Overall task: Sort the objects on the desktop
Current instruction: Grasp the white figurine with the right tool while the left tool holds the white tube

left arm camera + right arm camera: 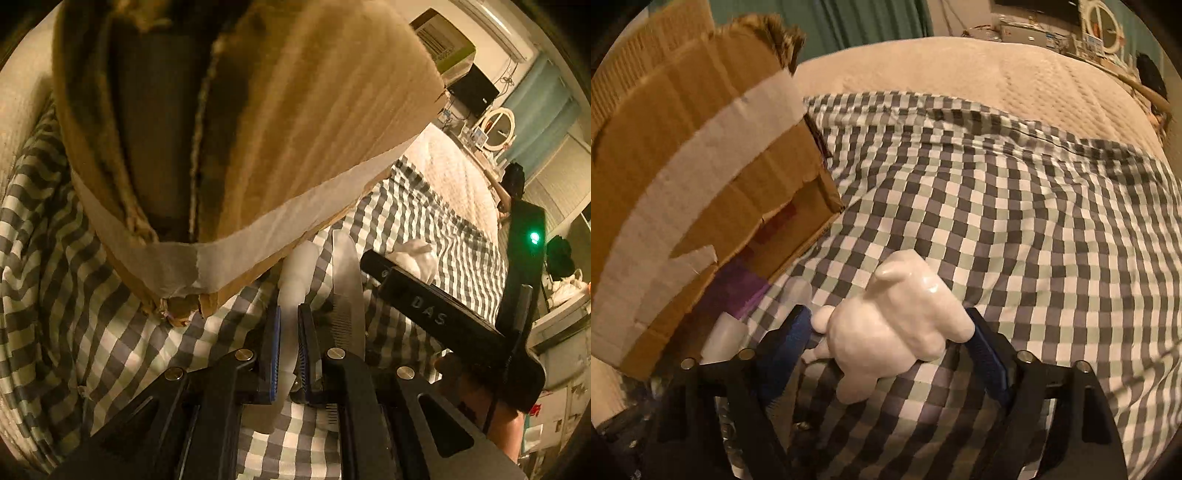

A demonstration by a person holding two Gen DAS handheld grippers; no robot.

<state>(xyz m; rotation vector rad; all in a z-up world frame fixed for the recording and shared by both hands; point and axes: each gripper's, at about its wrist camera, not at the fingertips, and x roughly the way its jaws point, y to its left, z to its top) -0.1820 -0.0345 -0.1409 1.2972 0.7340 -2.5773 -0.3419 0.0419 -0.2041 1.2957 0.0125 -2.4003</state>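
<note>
Beside the cardboard box point(701, 177) on the checked bedcover point(1015, 221), the right tool point(890, 328) grips a white figurine point(897, 325) and the left tool point(290, 332) pinches a translucent bottle point(295, 280), both likely bound for the box

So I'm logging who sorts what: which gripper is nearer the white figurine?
Right. The right gripper has the figurine between its fingers, apparently gripped. The left gripper is shut on a translucent bottle near the cardboard box; the figurine isn't in its view.
</note>
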